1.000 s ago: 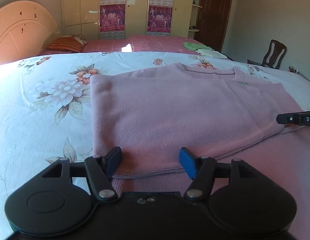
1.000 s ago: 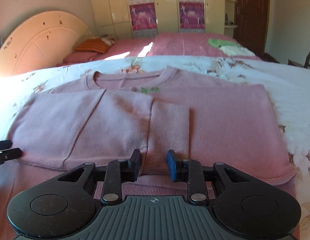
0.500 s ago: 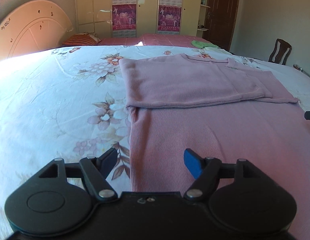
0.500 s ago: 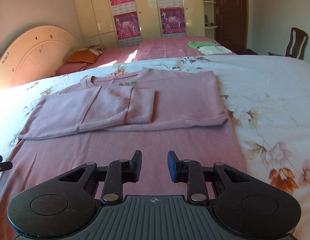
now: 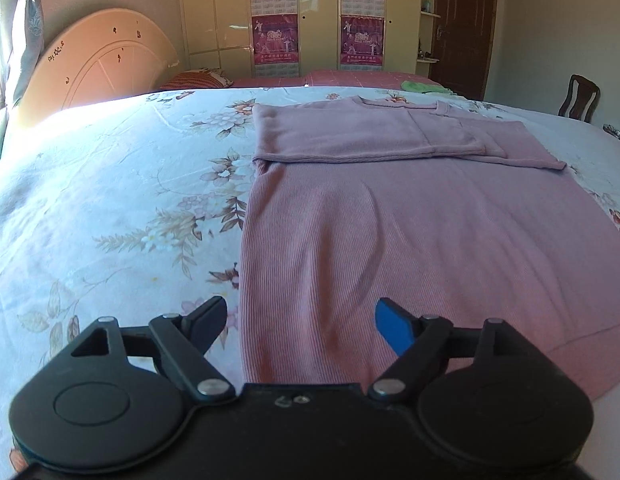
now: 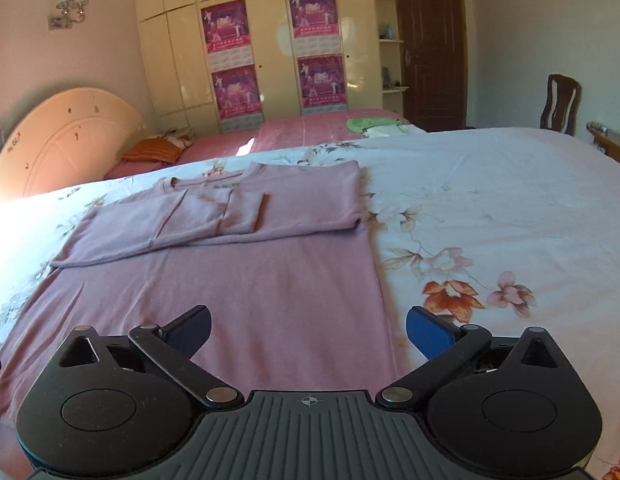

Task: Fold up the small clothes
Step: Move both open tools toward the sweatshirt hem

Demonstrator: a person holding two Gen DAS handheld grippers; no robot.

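A pink long-sleeved top lies flat on the floral bedsheet, neck at the far end, both sleeves folded across its chest. My left gripper is open and empty over the top's near left hem corner. My right gripper is open wide and empty over the top's near right edge. Nothing is held.
A second bed with a pink cover, an orange pillow and green cloth lies beyond. A round headboard leans at the left. A wardrobe, a dark door and a wooden chair stand behind.
Both grippers have drawn back from the folded sleeves toward the hem. The right gripper, nearly closed before, has opened wide. The left gripper stays open.
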